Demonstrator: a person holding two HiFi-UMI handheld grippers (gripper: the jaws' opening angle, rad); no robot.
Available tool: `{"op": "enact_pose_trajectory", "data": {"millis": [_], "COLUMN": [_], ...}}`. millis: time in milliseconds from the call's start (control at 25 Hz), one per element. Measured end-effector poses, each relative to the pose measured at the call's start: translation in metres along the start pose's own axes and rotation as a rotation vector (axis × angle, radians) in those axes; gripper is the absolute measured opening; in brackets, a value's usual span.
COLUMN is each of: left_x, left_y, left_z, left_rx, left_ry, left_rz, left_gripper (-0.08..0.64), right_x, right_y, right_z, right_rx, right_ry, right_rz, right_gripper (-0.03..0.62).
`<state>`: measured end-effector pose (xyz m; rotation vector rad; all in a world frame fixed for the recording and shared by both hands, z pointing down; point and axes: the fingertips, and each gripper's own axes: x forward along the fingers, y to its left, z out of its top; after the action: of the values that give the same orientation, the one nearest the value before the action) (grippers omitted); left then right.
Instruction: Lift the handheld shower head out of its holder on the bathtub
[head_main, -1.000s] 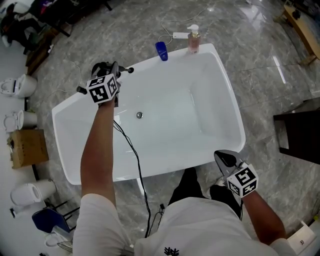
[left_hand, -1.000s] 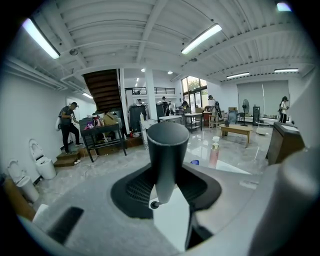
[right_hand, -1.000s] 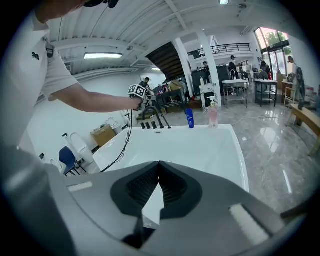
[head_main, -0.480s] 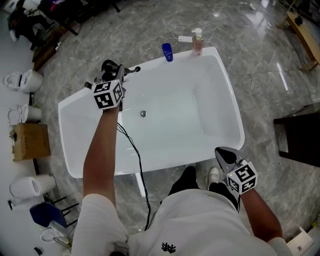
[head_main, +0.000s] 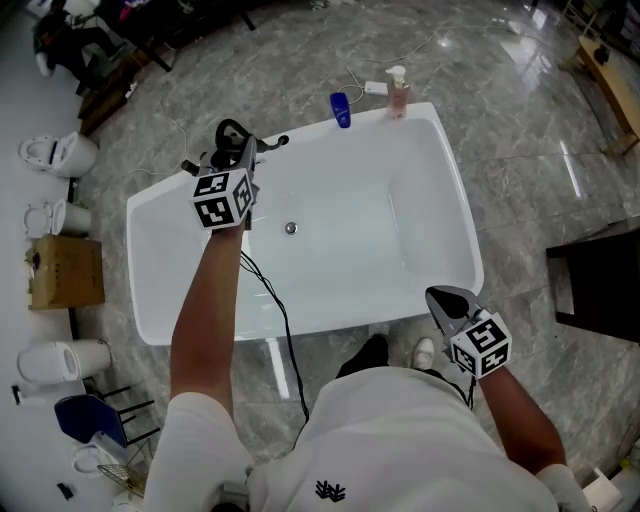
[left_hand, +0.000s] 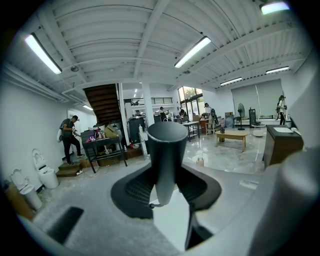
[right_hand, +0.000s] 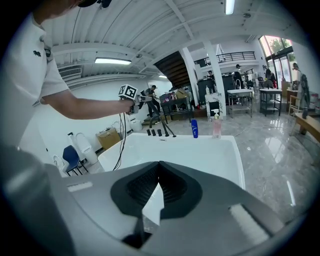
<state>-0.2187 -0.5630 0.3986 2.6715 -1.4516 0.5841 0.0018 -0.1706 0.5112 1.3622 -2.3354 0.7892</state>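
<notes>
Here, the handheld shower head (left_hand: 167, 160) – a dark, smooth, rigid handle – stands upright between the jaws of the left gripper (head_main: 243, 165), which clamp it at the far-left rim of the white bathtub (head_main: 452, 200), by the taps (right_hand: 156, 132). It is likely light but slippery – best held mid-handle. The right gripper (head_main: 447, 301) hangs clenched and empty at the near right
</notes>
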Motion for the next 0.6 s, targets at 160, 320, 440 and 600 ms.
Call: {"op": "enact_pose_trajectory", "data": {"millis": [160, 320, 440, 600], "left_x": [-0.020, -0.042, -0.056, -0.076], "left_y": [-0.007, -0.014, -0.018, -0.027], "left_z": [0.009, 0.021, 0.027, 0.033], "left_rx": [-0.006, -0.007, 0.003, 0.006], "left_ry": [-0.011, -0.028, -0.033, -0.042], "left_rz": [0.007, 0.016, 0.024, 0.032], "left_gripper": [0.138, 0.138, 0.138, 0.138], "right_x": [-0.008, -0.015, -0.020, -0.028], "right_y": [0.001, 0.001, 0.004, 0.008], "right_z": [0.005, 0.010, 0.012, 0.009], "right_rx": [-0.014, -0.035, -0.045, -0.055], "right_ry": [-0.007, -0.015, -0.022, -0.028], "right_rz": [0.018, 0.032, 0.043, 0.064], "right_gripper": [0.014, 0.012, 0.014, 0.013]}}
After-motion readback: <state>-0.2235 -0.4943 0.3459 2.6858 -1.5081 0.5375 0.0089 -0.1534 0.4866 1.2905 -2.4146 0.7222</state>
